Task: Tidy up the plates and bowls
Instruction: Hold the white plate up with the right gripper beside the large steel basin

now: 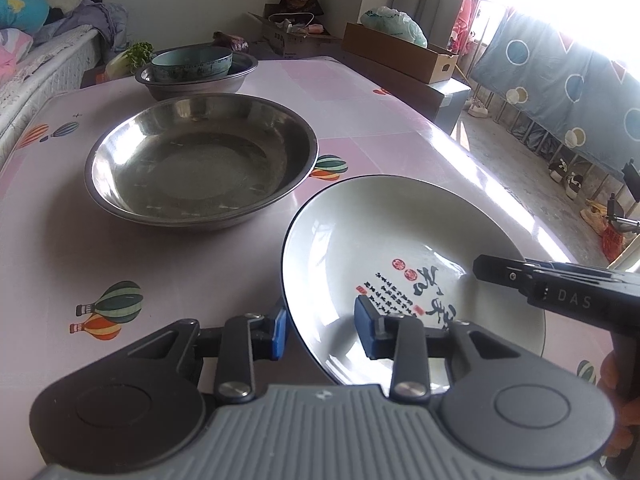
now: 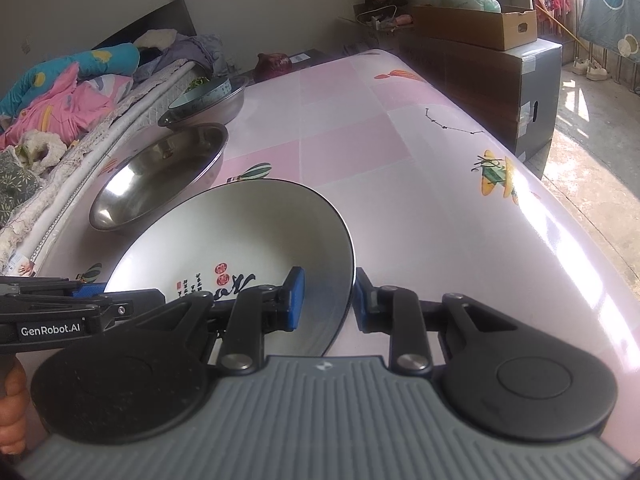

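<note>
1. White plate with calligraphy print sits at the near end of the table, about 4 o'clock from the big steel basin. It looks tilted, near-left rim raised; I can't tell whether the far rim touches the table.
2. Left gripper: jaws straddle the plate's near-left rim, one blue pad outside, one inside. A gap shows at the pads, so it reads as unclenched, not yet biting.
3. Right gripper: same story on the right rim, pads either side, spread, no squeeze visible.
4. Risk: nothing clamps the plate. If either side lifts before closing, the glazed rim slides off the pads and drops onto the table; ceramic could chip.
5. Risk: uneven closing. One side grabs first, the plate pivots and swings out of the other jaw.
6. Risk: the basin's rim is near at 10 o'clock. A low carry clips it.
7. Further out at 12 o'clock: patterned bowl nested in a second steel basin. Stacking the plate there looks wobbly.
</note>
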Available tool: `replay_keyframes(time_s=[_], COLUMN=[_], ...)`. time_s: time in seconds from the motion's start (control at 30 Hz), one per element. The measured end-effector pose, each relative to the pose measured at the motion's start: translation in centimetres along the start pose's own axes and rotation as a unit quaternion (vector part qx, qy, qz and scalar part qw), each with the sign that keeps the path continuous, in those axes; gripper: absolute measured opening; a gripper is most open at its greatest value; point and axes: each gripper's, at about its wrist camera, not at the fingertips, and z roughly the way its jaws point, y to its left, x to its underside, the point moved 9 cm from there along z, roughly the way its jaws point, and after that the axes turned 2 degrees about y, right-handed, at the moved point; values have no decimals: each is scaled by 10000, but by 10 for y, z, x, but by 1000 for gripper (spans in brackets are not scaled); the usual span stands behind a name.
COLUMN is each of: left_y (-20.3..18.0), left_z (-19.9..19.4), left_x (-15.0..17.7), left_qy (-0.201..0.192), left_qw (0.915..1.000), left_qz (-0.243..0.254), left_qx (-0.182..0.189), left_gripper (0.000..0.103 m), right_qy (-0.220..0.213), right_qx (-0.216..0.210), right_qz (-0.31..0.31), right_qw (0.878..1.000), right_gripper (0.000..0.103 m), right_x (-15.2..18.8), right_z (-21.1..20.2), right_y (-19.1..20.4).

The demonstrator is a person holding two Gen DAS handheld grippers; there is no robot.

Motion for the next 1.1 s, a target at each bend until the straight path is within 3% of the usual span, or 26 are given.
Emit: replay_keyframes(time_s=[0.4, 1.1], left_y=[-1, -10], left_z=[3, -2], left_x=[-5, -7], left_qy=[-140, -220], left_qw=[9999, 9997], left_qz=[-10, -110], left_qx=[-84, 86], left_gripper=[36, 34], right_qy=[-138, -362], right_qx=[-66, 19], right_qz=[-2, 237], right_qw=[9999, 9991], right_gripper=[28, 28], right_x=[0, -8], right_z=[4, -8], right_y=[0, -9])
